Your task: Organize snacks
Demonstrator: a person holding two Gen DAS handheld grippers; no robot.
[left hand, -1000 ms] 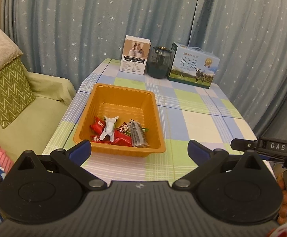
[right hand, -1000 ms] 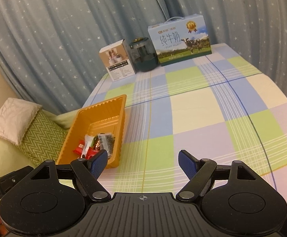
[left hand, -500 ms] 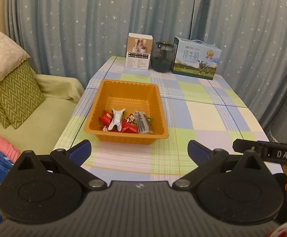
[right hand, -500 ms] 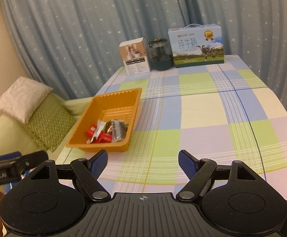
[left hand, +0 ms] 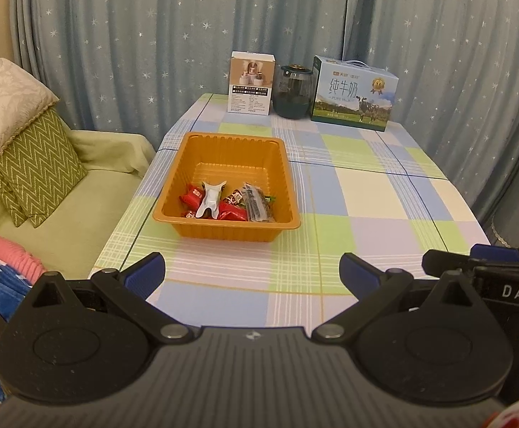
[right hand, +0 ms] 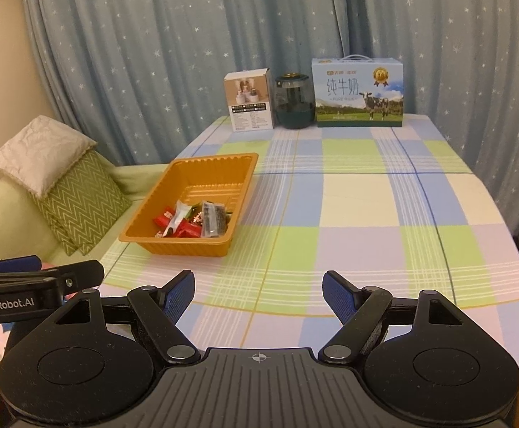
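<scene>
An orange tray (left hand: 231, 142) (right hand: 238, 164) stands on the left half of the checked table. In its near end lie several snacks: red packets (left hand: 192, 195) (right hand: 163, 219), a white packet (left hand: 209, 204) and a dark clear packet (left hand: 257, 208) (right hand: 213, 219). My left gripper (left hand: 252, 273) is open and empty, held back over the table's near edge. My right gripper (right hand: 258, 292) is open and empty, also at the near edge, to the right of the tray. The right gripper's side shows in the left wrist view (left hand: 480, 271), and the left gripper's side shows in the right wrist view (right hand: 38, 278).
At the table's far edge stand a white box (left hand: 250, 87), a dark glass jar (left hand: 293, 92) and a blue milk carton (left hand: 354, 94). A green sofa (left hand: 63, 210) with zigzag cushions (left hand: 31, 164) runs along the left. Blue starred curtains hang behind.
Both grippers have pulled back and up from the table, so the tray looks smaller and farther. Both stay open. The snacks in the tray have not moved.
</scene>
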